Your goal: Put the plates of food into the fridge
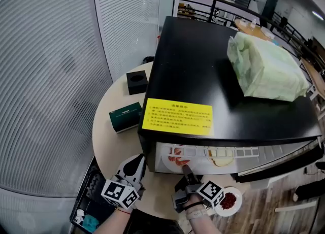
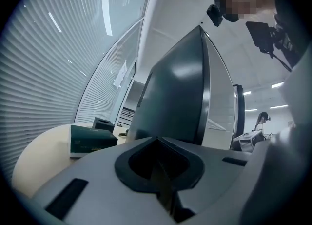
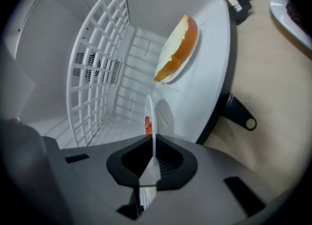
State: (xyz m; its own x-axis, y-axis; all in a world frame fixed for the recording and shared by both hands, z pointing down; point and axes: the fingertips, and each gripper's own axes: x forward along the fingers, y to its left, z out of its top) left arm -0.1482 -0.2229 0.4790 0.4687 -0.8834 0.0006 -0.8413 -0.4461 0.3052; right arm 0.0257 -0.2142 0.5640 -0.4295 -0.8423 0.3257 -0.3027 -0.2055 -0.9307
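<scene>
Now my right gripper [image 3: 151, 139] is closed tight on the near rim of the plate of red food [image 1: 174, 160]. The plate lies just inside the fridge [image 1: 203, 75], at the left of its opening, straight ahead of the jaws. It lies flat, reaching from the jaws toward the fridge's back wall. The bread [image 3: 178, 48] sits further right inside the fridge. My left gripper [image 2: 157, 140] is closed and empty, outside the fridge's left side.
</scene>
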